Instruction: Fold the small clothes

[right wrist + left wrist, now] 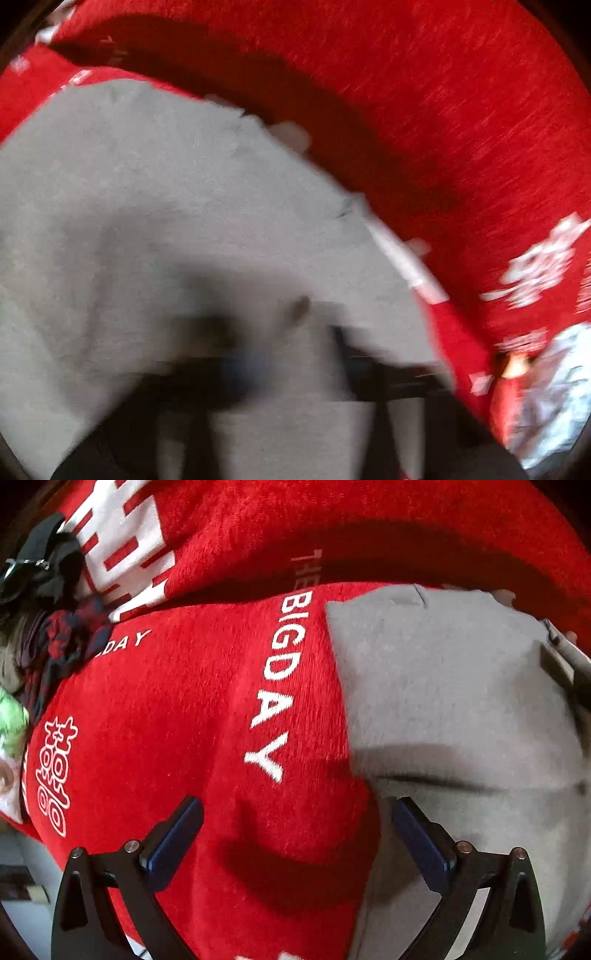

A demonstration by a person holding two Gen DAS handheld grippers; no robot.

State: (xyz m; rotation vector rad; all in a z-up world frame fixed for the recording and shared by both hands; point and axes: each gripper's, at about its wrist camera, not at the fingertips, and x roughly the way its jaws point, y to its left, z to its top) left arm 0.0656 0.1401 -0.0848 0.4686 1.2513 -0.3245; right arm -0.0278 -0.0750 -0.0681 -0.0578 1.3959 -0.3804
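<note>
Grey garment [443, 701] lies flat on the red printed cloth [166, 701], near its right-hand edge. Left gripper [295, 834] hovers released, jaws spread over the garment's edge. Right gripper [295, 369] is blurred; its state cannot be determined.

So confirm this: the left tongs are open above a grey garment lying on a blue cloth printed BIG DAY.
Wrong in one respect: the cloth is red, not blue, as the left wrist view shows. The left tongs are open above the grey garment, and BIG DAY is printed there.
</note>
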